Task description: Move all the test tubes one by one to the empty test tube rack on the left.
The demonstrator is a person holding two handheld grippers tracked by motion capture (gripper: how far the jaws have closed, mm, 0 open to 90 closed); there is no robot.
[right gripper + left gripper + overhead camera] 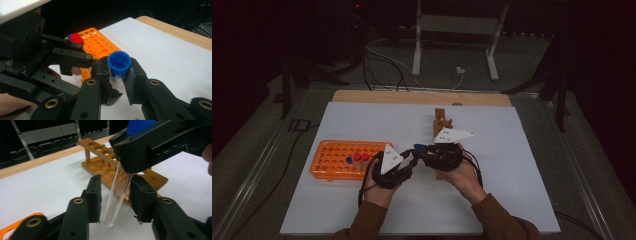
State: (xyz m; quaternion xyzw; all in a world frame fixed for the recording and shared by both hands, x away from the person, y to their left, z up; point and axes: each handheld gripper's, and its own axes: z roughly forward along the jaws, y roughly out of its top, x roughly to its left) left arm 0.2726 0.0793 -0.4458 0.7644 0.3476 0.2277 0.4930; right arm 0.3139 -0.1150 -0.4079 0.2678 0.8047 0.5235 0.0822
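A clear tube [117,195] with a blue cap [119,62] hangs tilted above the white mat [512,165], between the two grippers and just in front of the wooden rack [110,165]. The right gripper [117,77] grips it just under the cap, its jaws closed on the glass. The left gripper [115,197] reaches in from the other side with its jaws set around the lower half of the tube; they are narrow, with the right-hand pad against the glass and a thin gap at the left-hand pad, so it has no firm grip that can be seen.

In the high view both of the person's hands meet near the middle of the mat, the left hand [379,187] and right hand [467,177] angled toward each other, forearms in brown sleeves coming up from the bottom edge.

There is one tube in the grippers, one wooden rack with a row of round holes, and one orange rack [339,159] to the left. The orange rack holds three capped tubes: two red caps [361,157] and one blue one [349,160], standing close together at its near right end.
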